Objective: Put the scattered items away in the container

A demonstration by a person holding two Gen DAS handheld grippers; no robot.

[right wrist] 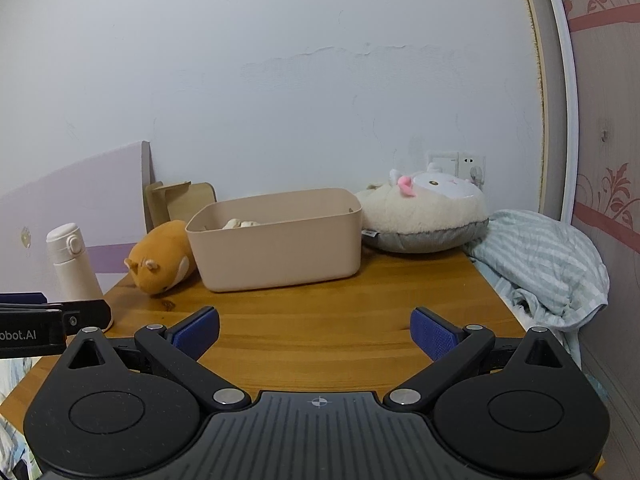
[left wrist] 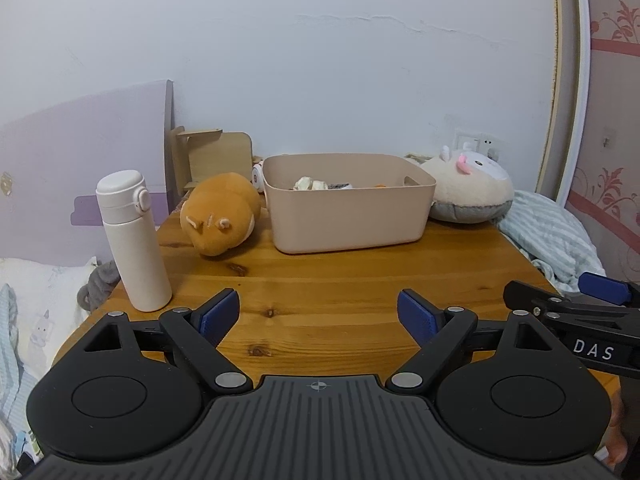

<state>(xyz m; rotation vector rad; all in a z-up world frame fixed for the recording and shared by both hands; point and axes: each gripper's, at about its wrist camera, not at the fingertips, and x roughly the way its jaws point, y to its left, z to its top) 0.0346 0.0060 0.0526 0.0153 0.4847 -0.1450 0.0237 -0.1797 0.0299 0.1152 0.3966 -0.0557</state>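
A beige plastic bin point(left wrist: 348, 216) point(right wrist: 280, 252) stands at the back of the wooden table point(left wrist: 340, 280) point(right wrist: 340, 308), with a few small items inside. An orange plush hamster point(left wrist: 220, 214) point(right wrist: 160, 262) lies against its left side. A white flask point(left wrist: 134, 240) point(right wrist: 72, 264) stands upright at the left. My left gripper point(left wrist: 319, 314) is open and empty over the table's near part. My right gripper point(right wrist: 316, 332) is open and empty too, to the right of the left one; it also shows in the left wrist view point(left wrist: 560, 304).
A cream plush cushion point(left wrist: 468, 188) point(right wrist: 424, 212) lies right of the bin. A striped blanket point(left wrist: 552, 236) point(right wrist: 540, 264) hangs at the table's right edge. A wooden stand point(left wrist: 212, 156) is behind the hamster. Bedding lies left of the table.
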